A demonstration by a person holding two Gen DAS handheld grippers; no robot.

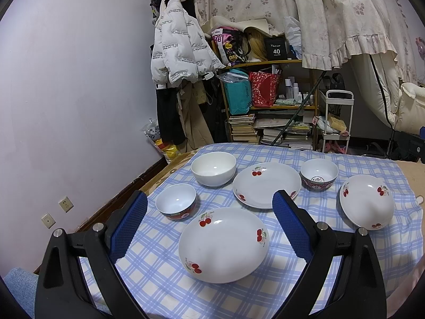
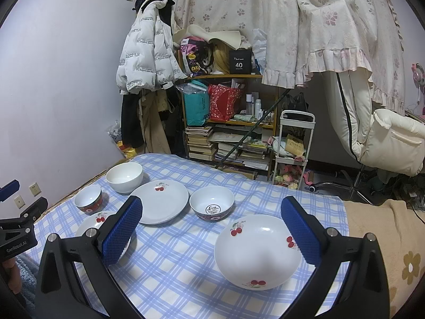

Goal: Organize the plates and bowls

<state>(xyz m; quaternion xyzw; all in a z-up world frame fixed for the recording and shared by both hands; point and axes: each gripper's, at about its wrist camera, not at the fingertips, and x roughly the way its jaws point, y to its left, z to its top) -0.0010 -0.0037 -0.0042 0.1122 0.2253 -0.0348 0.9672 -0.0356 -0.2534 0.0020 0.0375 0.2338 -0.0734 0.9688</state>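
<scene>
White bowls point(image 1: 213, 168) and cherry plates point(image 1: 223, 244) sit empty; your left gripper point(image 1: 209, 218) and right gripper point(image 2: 211, 223) gape, holding nothing.

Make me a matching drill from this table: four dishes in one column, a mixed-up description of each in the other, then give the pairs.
Column one
1. plain white bowl
2. small bowl on the left
3. bowl with a round mark inside
4. near cherry plate

Column two
A. sits between the left tongs' open fingers in the left wrist view
B. far left corner of the checked cloth, no pattern
C. red patterned outside, nothing printed on its inside
D. stands between two cherry plates

Pairs: 1-B, 2-C, 3-D, 4-A
</scene>
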